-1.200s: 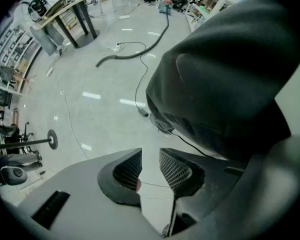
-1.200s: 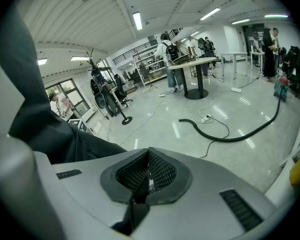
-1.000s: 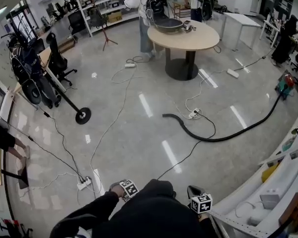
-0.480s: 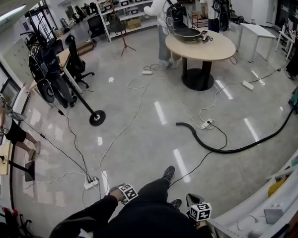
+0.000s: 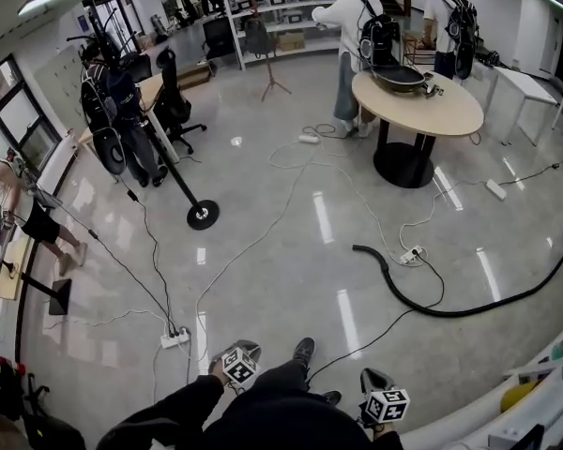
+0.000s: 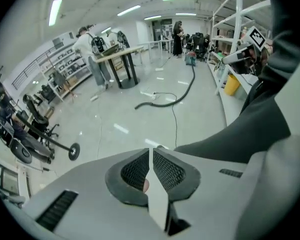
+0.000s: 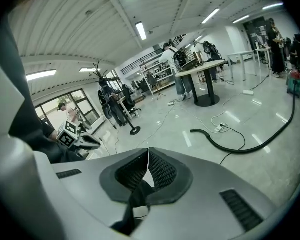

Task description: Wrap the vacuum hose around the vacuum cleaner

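Left gripper [image 5: 236, 359], at the bottom edge: jaws have just closed together, with nothing between them. Right gripper [image 5: 380, 399], beside it: jaws pressed together, empty. Vacuum hose [image 5: 438, 313] lies curved on the floor [image 5: 291, 251] to the right, well apart from the 2 grippers.

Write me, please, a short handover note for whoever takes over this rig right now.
Left gripper: shut, jaws just closed, nothing between them.
Right gripper: shut, empty.
Vacuum hose: lies uncoiled on the floor ahead, free end near a power strip; the other end runs to the vacuum cleaner at the far right.
Done: nothing; hose untouched.
Left: walk over, pick up the hose, wrap it around the cleaner.
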Available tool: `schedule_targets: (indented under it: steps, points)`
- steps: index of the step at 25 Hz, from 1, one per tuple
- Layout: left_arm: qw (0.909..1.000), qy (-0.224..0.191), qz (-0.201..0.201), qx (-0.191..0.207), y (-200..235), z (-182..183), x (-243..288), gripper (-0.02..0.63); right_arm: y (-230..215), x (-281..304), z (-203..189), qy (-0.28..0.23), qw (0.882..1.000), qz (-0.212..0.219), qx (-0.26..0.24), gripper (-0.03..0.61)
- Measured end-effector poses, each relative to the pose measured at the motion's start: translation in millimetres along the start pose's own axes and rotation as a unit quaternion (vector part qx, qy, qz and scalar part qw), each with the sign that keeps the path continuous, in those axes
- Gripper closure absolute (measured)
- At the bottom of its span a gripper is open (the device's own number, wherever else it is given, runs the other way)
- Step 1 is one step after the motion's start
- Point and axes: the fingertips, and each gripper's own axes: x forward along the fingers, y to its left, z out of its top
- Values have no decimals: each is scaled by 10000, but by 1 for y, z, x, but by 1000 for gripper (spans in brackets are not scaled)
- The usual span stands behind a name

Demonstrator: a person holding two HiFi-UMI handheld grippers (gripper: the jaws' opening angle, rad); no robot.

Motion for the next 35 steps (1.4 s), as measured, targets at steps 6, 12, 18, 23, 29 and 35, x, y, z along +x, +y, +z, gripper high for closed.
schedule_targets:
  steps: [6,12,18,23,29,35]
  points:
    - [9993,-57,-355,138,16,32,45,569,-10,43,35,280,9994,-46,-182,561]
    - [9971,-75,-708,252,79,62,85,568,-18,90,100,249,9976,-550,-330,561]
    - [9858,-444,-1156,1133,112,148,129,569,-41,129,159,201,9938,-1012,-414,561]
    - [9796,-494,-1449,1302,115,191,150,568,-65,150,175,369,9933,-1043,-322,561]
    - [9896,-223,-1327,499,141,233,180,568,-131,204,205,550,9957,-734,-161,561]
    - [9967,-173,-558,-559,196,303,179,568,-201,237,278,419,9977,-217,-490,561]
